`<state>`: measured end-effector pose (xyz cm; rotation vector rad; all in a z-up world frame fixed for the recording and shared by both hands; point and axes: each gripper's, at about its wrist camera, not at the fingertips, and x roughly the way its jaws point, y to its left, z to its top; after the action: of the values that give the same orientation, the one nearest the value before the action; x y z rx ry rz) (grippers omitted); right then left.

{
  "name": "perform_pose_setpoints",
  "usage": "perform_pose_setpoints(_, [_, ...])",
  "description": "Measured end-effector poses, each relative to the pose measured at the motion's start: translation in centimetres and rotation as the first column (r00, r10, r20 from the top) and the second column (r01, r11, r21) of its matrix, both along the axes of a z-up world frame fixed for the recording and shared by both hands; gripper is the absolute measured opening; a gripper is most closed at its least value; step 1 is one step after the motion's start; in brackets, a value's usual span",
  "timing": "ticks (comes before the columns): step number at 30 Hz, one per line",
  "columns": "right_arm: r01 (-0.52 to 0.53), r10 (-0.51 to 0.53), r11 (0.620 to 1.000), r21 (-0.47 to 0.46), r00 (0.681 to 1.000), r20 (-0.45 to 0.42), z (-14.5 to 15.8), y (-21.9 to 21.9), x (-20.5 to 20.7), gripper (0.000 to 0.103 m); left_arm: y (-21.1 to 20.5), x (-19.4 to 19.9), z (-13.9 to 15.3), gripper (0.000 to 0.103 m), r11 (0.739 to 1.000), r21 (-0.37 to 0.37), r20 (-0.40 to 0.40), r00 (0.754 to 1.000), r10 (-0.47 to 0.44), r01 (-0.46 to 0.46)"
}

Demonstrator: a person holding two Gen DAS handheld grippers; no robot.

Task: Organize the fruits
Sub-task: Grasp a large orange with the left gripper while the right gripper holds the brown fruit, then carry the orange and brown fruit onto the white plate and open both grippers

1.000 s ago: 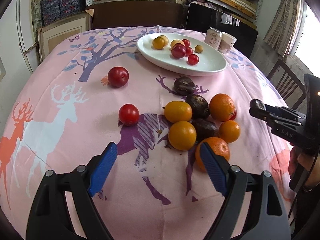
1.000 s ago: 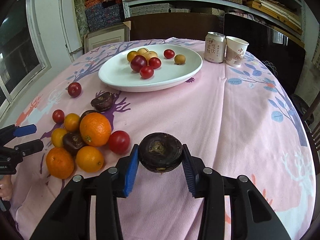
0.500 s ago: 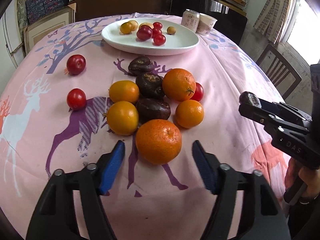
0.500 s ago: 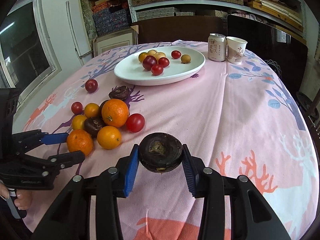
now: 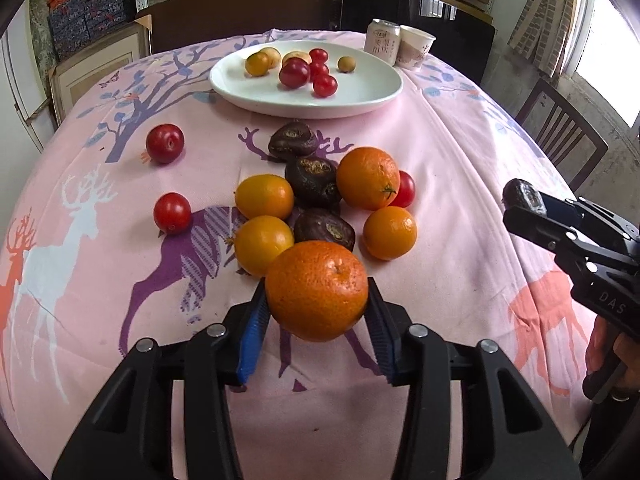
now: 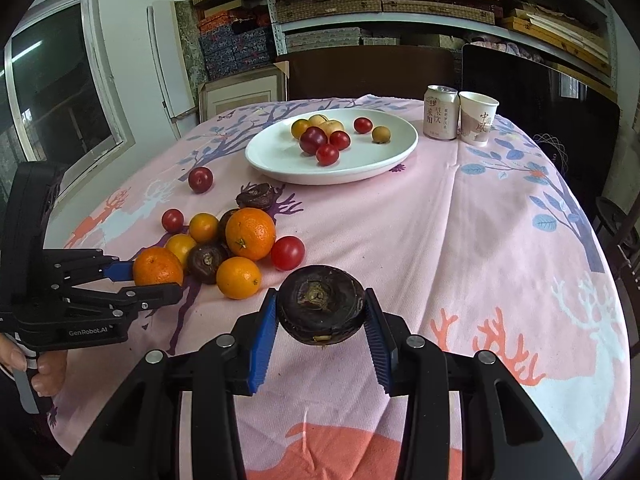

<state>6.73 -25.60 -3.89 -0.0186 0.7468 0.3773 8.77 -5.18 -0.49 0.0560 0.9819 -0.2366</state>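
A big orange [image 5: 316, 308] at the near end of the fruit pile sits between the blue pads of my left gripper [image 5: 316, 284]. The jaws are closing and both pads touch its sides. The right wrist view shows that gripper [image 6: 156, 280] low at the left, with the orange [image 6: 156, 266] on the pink cloth. My right gripper [image 6: 320, 296] is shut on a dark wrinkled fruit [image 6: 320, 312], held above the cloth near the front. More oranges, dark fruits and red tomatoes lie loose behind the held orange. A white plate [image 5: 360, 92] at the back holds several small fruits.
A drink can [image 6: 440, 112] and a paper cup [image 6: 478, 124] stand right of the plate. A red plum [image 5: 165, 143] and a tomato [image 5: 172, 213] lie apart at the left. A wooden chair [image 5: 560, 136] stands past the table's right edge. Shelves line the back wall.
My left gripper moved up to the fruit pile and its jaws narrowed from wide open onto the near orange. My right gripper, still holding the dark fruit, drifted away from the plate.
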Motion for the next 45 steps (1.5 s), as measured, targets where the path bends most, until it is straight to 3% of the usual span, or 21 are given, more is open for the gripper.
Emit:
perform_pose_setpoints(8, [-0.015, 0.016, 1.0, -0.013, 0.996, 0.088, 3.6, 0.4, 0.8, 0.042, 0.2, 0.8, 5.6, 0.045, 1.0, -0.001, 0.122, 0.992, -0.023, 0.024])
perform_pose_setpoints(14, [-0.034, 0.039, 0.999, -0.035, 0.988, 0.153, 5.7, 1.9, 3.8, 0.042, -0.2, 5.6, 8.1, 0.045, 1.0, 0.006, 0.197, 0.98, -0.009, 0.008])
perform_pose_setpoints(18, [-0.04, 0.046, 0.998, -0.049, 0.989, 0.142, 5.3, 3.2, 7.1, 0.042, -0.5, 10.3, 7.3, 0.045, 1.0, 0.018, 0.187, 0.982, 0.014, -0.018])
perform_pose_setpoints(24, [-0.005, 0.012, 0.997, -0.078, 0.996, 0.086, 2.3, 4.4, 13.5, 0.042, -0.4, 16.9, 4.1, 0.045, 0.998, 0.022, 0.122, 0.991, 0.048, -0.051])
perform_pose_setpoints(32, [0.0, 0.005, 0.995, -0.097, 0.999, 0.048, -0.4, 5.7, 17.6, 0.043, -0.4, 21.5, 1.1, 0.045, 0.997, 0.023, 0.073, 0.995, 0.068, -0.07])
perform_pose_setpoints(34, [-0.005, 0.008, 0.995, -0.102, 0.999, 0.034, -0.9, 5.8, 18.2, 0.054, -0.4, 21.7, 1.0, 0.05, 0.997, 0.016, 0.084, 0.994, 0.07, -0.071])
perform_pose_setpoints(36, [0.007, -0.003, 0.994, -0.11, 0.999, 0.034, -1.1, 5.8, 18.2, 0.064, -0.3, 21.1, 1.7, 0.075, 0.997, 0.006, 0.134, 0.988, 0.072, -0.073])
perform_pose_setpoints(37, [0.006, -0.003, 0.994, -0.107, 1.0, 0.029, -1.0, 5.7, 18.1, 0.065, -0.3, 20.7, 2.1, 0.079, 0.997, 0.013, 0.162, 0.984, 0.077, -0.08])
perform_pose_setpoints(45, [0.038, -0.037, 0.997, -0.073, 0.999, 0.012, 0.5, 3.4, 14.6, 0.069, 1.4, 16.5, 4.3, 0.086, 0.995, -0.006, 0.193, 0.976, 0.1, -0.101])
